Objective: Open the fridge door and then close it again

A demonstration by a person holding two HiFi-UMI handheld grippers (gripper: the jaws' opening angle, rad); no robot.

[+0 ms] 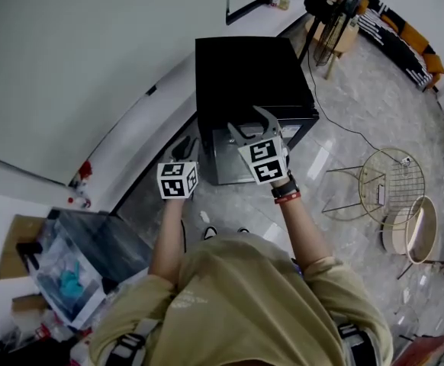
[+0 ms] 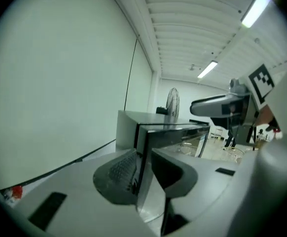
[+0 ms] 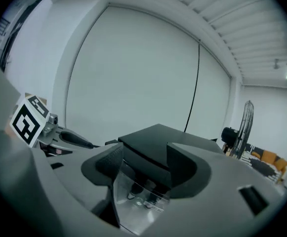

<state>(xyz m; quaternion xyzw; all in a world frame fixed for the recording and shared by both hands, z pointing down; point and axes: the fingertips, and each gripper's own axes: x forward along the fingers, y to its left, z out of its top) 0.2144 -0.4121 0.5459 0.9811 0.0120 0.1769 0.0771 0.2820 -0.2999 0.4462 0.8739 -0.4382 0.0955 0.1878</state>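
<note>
A small black fridge (image 1: 246, 78) stands on the floor against the white wall, and its glossy door (image 1: 233, 162) faces me and looks shut. My right gripper (image 1: 249, 122) hovers over the door's top front edge. Its jaws are spread wide with nothing between them, and in the right gripper view (image 3: 143, 169) the fridge top (image 3: 156, 144) shows through the gap. My left gripper (image 1: 184, 148) hangs in the air just left of the door. In the left gripper view (image 2: 144, 169) its jaws stand a little apart and hold nothing, with the fridge's corner (image 2: 143, 132) lying beyond them.
A standing fan (image 1: 336, 14) is behind the fridge at the right, and its cable (image 1: 336, 120) trails over the floor. Wire-frame round stools (image 1: 394, 181) stand to the right. A clear plastic box of clutter (image 1: 77, 269) sits at my left. The white wall (image 1: 69, 67) runs along the left.
</note>
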